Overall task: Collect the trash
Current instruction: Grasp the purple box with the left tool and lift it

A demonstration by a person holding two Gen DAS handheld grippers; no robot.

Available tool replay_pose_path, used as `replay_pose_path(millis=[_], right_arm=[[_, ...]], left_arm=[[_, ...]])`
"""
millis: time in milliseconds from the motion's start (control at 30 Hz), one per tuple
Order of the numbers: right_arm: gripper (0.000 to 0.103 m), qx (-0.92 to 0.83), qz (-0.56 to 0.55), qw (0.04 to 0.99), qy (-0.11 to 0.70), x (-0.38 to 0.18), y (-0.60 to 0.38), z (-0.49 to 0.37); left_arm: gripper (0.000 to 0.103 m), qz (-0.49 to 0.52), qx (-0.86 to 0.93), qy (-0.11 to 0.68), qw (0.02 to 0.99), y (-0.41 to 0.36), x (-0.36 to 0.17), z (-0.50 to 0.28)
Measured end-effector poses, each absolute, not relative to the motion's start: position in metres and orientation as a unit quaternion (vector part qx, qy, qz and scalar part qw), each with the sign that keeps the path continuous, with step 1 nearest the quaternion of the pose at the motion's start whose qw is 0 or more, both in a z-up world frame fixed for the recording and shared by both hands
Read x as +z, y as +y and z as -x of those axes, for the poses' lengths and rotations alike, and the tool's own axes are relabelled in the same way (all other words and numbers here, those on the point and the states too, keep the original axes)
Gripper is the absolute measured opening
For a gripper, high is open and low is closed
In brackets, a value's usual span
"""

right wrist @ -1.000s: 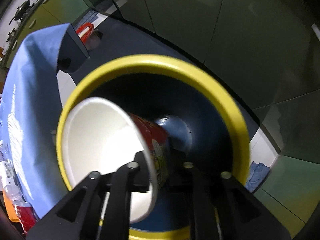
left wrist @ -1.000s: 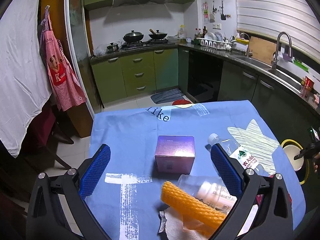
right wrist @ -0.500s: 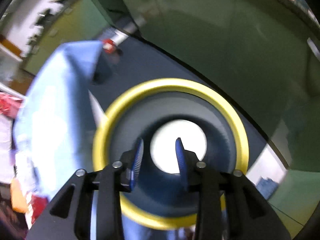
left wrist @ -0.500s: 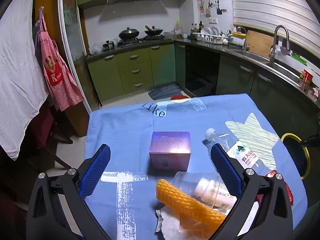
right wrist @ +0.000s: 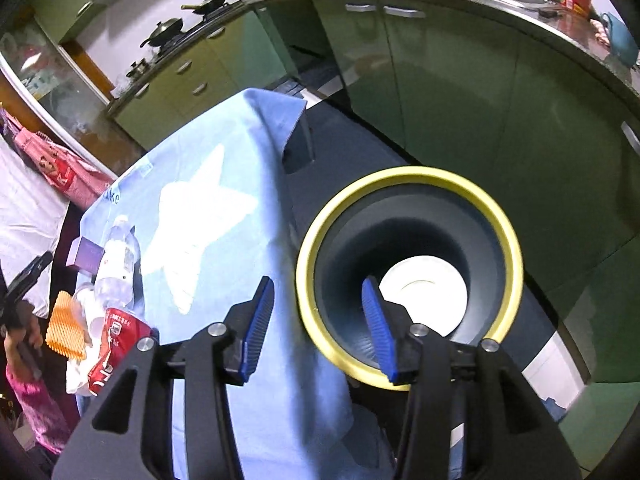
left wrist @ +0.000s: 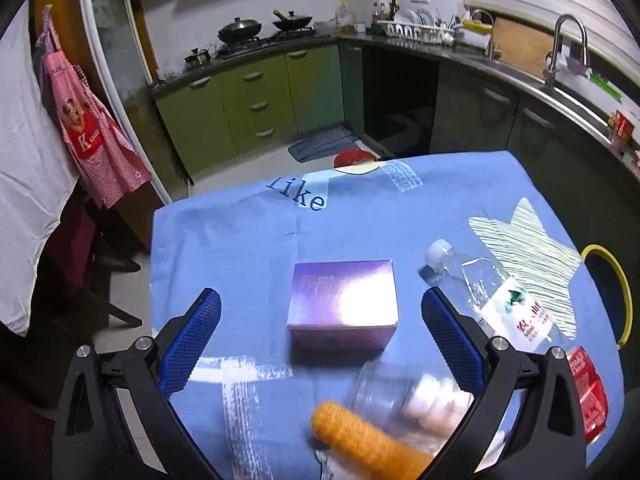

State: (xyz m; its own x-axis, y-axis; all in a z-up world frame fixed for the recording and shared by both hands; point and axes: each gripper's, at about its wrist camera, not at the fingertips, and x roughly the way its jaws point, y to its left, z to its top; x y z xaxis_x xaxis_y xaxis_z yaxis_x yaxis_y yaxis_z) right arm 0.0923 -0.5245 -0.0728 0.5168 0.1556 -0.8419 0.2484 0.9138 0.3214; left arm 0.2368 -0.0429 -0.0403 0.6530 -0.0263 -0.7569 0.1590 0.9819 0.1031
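A purple box (left wrist: 343,300) sits mid-table on the blue cloth (left wrist: 240,248), between the wide-apart fingers of my left gripper (left wrist: 320,320), which is open and above it. A clear water bottle (left wrist: 492,292), a clear plastic jar (left wrist: 404,396), an orange foam net (left wrist: 360,440) and a crushed red can (left wrist: 588,388) lie to the right and front. My right gripper (right wrist: 318,300) hangs above the yellow-rimmed bin (right wrist: 508,236) beside the table, its jaws opening with nothing between them. A white paper cup (right wrist: 424,292) lies at the bin's bottom.
Green kitchen cabinets (right wrist: 460,92) stand close behind the bin. The table's right edge (right wrist: 280,200) drops off next to it. A person's hand (right wrist: 20,320) holds the left gripper at the far left of the right wrist view. A checked apron (left wrist: 84,120) hangs to the left.
My right gripper let go of the paper cup, which fell into the bin, then rose and opened. My left gripper moved forward and down toward the purple box.
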Motion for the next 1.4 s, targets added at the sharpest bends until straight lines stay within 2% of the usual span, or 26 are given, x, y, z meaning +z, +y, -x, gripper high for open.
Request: replay_pose_path(millis=[267, 700, 833, 867, 1100, 1400], right_arm=[[0.045, -0.014, -0.204, 0.840, 0.502, -0.087, -0.516, -0.104], [0.045, -0.001, -0.201, 0.833, 0.516, -0.101, -0.505, -0.117], [0.045, 0.002, -0.200, 0.831, 0.519, -0.104, -0.502, -0.119], [0.045, 0.002, -0.200, 0.831, 0.519, -0.104, -0.501, -0.119], [0.045, 0.003, -0.202, 0.831, 0.518, -0.106, -0.502, -0.118], [0.045, 0.007, -0.204, 0.833, 0.514, -0.105, -0.500, -0.116]], left_arm=[[0.099, -0.096, -0.053, 0.461, 0.881, -0.057, -0.069, -0.270], [0.099, -0.104, -0.056, 0.495, 0.861, -0.057, -0.102, -0.291], [0.084, -0.092, -0.062, 0.502, 0.858, -0.055, -0.106, -0.295], [0.078, -0.088, -0.065, 0.504, 0.857, -0.055, -0.106, -0.295], [0.077, -0.087, -0.068, 0.491, 0.864, -0.054, -0.099, -0.288], [0.077, -0.090, -0.065, 0.448, 0.887, -0.047, -0.052, -0.272]])
